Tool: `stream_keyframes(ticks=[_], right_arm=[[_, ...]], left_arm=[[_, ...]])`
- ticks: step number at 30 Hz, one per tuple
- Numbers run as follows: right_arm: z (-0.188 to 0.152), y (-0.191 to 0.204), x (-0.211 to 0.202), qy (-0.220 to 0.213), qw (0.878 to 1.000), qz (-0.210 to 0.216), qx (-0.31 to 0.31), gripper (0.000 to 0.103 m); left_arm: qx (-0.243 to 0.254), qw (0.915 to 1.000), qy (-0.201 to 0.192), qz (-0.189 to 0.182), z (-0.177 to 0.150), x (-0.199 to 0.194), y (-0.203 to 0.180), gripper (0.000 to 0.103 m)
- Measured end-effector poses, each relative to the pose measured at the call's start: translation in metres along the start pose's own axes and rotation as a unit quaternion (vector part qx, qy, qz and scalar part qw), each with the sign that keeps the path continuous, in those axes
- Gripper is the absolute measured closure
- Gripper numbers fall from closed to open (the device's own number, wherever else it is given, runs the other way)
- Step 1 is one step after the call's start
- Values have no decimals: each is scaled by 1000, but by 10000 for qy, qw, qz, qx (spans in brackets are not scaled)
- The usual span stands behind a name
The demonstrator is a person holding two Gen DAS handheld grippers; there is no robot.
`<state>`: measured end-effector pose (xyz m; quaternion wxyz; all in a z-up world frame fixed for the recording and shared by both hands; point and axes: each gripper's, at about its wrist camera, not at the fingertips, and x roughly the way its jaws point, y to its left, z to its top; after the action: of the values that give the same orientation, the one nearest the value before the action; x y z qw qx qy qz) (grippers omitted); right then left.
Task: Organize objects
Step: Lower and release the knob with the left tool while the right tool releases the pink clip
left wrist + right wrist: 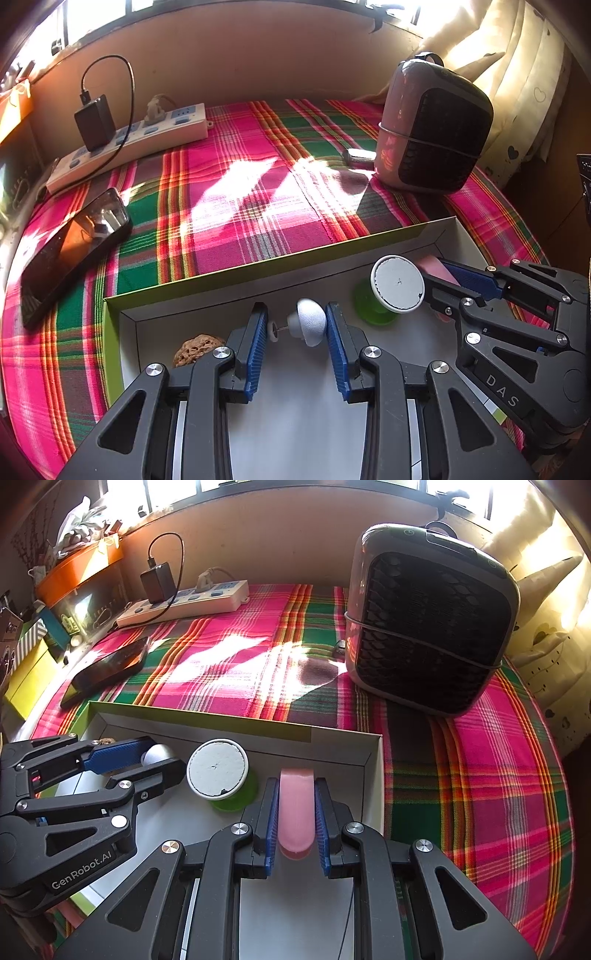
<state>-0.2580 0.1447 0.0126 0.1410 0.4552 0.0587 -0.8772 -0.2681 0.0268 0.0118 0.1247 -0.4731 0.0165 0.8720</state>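
Note:
A white shallow box [207, 275] with a green rim lies on the plaid cloth; it also shows in the right wrist view [343, 758]. My left gripper [297, 326] is inside it, shut on a small white mushroom-shaped object [308, 323] with a pin and disc at its left. My right gripper [295, 805] is shut on a pink flat piece [296, 812] at the box's right side. Between them stands a green spool with a white round top [397, 284], also in the right wrist view [218, 768]. A brown walnut [195, 349] lies in the box's left corner.
A black phone [74, 254] lies left of the box. A white power strip [129, 144] with a black charger sits at the back left. A pink and black fan heater [432, 620] stands at the back right, a small metal piece [356, 157] beside it.

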Motion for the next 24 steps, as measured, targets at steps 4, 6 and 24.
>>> stream_keyframes(ticks=[4,6,24], right_arm=[[0,0,0,-2,10000,-9,15,84],[0,0,-1,-3,10000,-7,28,84],[-4,1,-13,-127,9999,-37,88,66]], left_arm=[[-4,10000,-2,0,0,0,0,73],[-5,10000,-3,-6,1,0,-1,72],[-152,9998,-72,-94,-6,-13,7,62]])
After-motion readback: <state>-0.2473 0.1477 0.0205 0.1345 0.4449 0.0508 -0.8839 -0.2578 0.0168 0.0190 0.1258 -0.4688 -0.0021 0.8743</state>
